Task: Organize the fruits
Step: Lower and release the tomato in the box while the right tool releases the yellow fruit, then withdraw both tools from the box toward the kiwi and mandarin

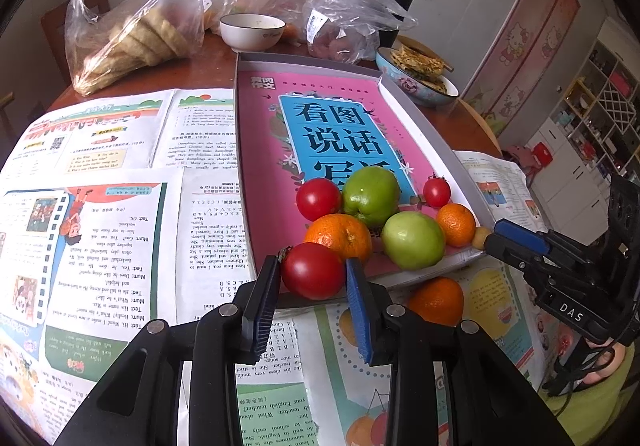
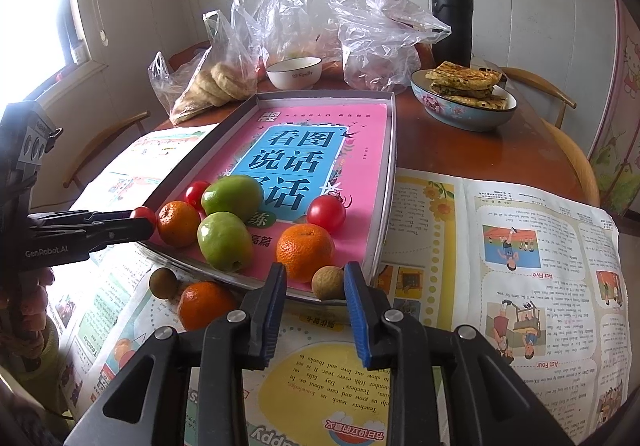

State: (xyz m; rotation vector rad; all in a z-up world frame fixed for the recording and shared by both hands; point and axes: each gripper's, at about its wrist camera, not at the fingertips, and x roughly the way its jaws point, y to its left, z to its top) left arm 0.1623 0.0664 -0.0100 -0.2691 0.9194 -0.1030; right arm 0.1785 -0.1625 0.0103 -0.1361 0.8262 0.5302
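Your left gripper (image 1: 313,284) jaws are pinching a tomato (image 1: 312,270) at the tray (image 1: 424,133) edge; right gripper (image 2: 316,288) jaws are standing spread beside a longan (image 2: 328,283); release the tomato inside next.

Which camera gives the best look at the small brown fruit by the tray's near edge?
The right wrist view: the small brown fruit sits close, just ahead of its tongs. The left wrist view shows only a sliver of it.
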